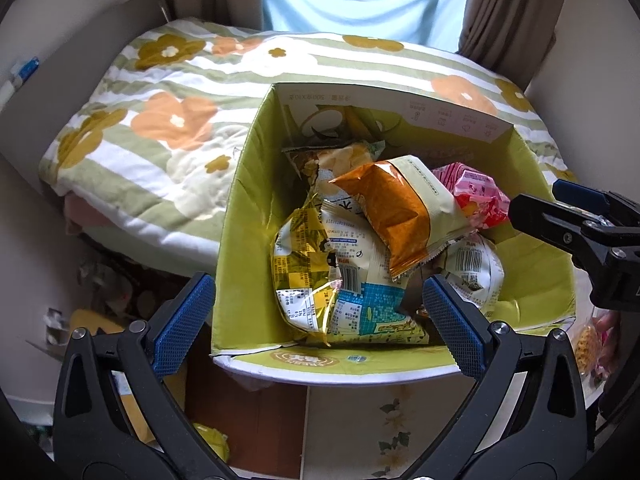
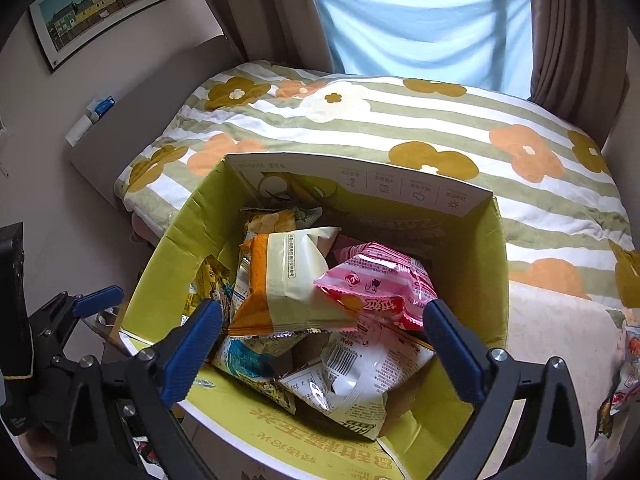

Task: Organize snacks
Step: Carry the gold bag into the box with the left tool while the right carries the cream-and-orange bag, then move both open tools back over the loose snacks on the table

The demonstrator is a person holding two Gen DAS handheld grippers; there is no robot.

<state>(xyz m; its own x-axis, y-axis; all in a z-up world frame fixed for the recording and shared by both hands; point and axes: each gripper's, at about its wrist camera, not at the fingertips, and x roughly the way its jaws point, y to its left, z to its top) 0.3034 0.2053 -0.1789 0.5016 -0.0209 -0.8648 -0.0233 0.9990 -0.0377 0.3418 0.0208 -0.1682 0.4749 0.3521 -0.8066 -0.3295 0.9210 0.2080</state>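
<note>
An open cardboard box [image 1: 244, 200] with a yellow-green inside holds several snack packets. On top lie an orange-and-cream packet [image 1: 400, 212] and a pink packet [image 1: 476, 196], over a yellow foil packet [image 1: 304, 248]. My left gripper [image 1: 318, 284] is open and straddles the box's near left wall, one finger outside and one inside. My right gripper [image 2: 323, 308] stands open above the box [image 2: 480, 280], its pads clear of the pink packet [image 2: 380, 280] and the orange-and-cream packet [image 2: 288, 280]. A white barcode packet [image 2: 360, 368] lies below. Each gripper shows at the edge of the other's view, the right gripper [image 1: 576, 224] and the left gripper [image 2: 80, 308].
Behind the box is a bed with a striped floral quilt [image 2: 400, 128], then curtains and a blue cloth at the window. A framed picture [image 2: 100, 8] hangs on the left wall. More snack packets [image 2: 624, 360] lie to the box's right. A yellow packet [image 1: 212, 440] sits low beside the box.
</note>
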